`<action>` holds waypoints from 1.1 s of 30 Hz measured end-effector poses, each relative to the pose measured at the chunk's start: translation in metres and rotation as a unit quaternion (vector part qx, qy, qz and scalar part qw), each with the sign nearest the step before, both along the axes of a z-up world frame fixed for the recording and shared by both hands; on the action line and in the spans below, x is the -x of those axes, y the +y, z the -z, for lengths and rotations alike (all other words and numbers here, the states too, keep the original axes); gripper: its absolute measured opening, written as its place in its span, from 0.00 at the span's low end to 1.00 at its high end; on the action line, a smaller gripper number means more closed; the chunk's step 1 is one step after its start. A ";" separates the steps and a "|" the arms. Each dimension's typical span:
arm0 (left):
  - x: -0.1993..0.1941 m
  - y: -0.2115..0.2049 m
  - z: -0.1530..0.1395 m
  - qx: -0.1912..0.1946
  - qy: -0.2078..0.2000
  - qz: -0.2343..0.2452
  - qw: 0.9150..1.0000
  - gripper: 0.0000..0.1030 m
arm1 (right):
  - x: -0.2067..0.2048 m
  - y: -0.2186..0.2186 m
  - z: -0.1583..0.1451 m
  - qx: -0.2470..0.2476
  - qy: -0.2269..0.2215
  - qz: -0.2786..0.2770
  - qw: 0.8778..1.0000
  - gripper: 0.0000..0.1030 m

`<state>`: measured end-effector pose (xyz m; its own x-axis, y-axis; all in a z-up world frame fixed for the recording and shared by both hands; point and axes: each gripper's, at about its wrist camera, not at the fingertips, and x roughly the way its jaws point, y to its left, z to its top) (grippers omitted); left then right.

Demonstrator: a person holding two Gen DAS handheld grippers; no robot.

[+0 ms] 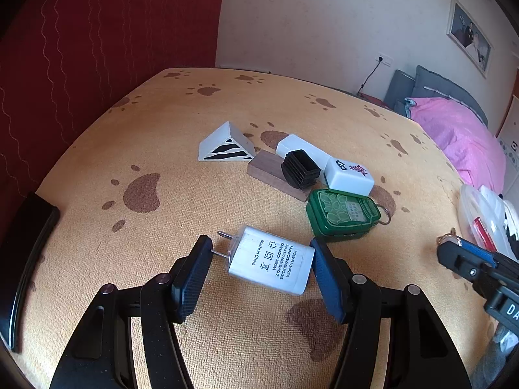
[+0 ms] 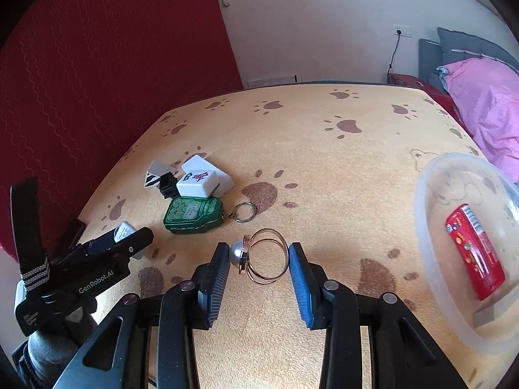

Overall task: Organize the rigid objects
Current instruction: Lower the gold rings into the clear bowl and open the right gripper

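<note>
Packet (image 2: 475, 253) in tub (image 2: 421, 214), right.

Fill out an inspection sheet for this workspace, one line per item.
Surface: orange paw-print cloth.
Job's things: white power adapter; gold ring with pearl; green keychain case; mahjong tile; striped wedge; wood block; black ribbed cap; clear tub holding a red pack.
Clutter: nothing seen.
Grippers: left gripper clamps the adapter; right gripper clamps the ring.
Cables: black cord at the wall socket.
Surroundings: red curtain, pink bedding.
</note>
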<state>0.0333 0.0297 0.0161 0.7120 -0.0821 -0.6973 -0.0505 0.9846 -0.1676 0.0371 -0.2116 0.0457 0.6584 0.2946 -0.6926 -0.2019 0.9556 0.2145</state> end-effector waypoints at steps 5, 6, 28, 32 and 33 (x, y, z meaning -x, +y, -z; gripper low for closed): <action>0.001 -0.001 0.000 -0.004 -0.001 -0.001 1.000 0.61 | 0.006 -0.025 -0.008 -0.004 -0.012 0.035 0.999 0.39; 0.001 -0.001 0.000 -0.005 -0.001 -0.001 1.000 0.61 | 0.008 -0.030 -0.009 -0.005 -0.014 0.043 0.999 0.39; 0.003 -0.006 -0.003 -0.025 0.009 -0.011 1.000 0.61 | 0.022 -0.118 -0.006 0.009 -0.028 0.169 0.985 0.55; 0.006 -0.013 -0.005 -0.026 0.011 -0.004 1.000 0.61 | 0.027 -0.125 -0.005 0.011 -0.030 0.176 0.984 0.62; 0.006 -0.015 -0.005 -0.027 0.011 -0.001 1.000 0.61 | 0.028 -0.128 -0.004 0.010 -0.030 0.178 0.983 0.62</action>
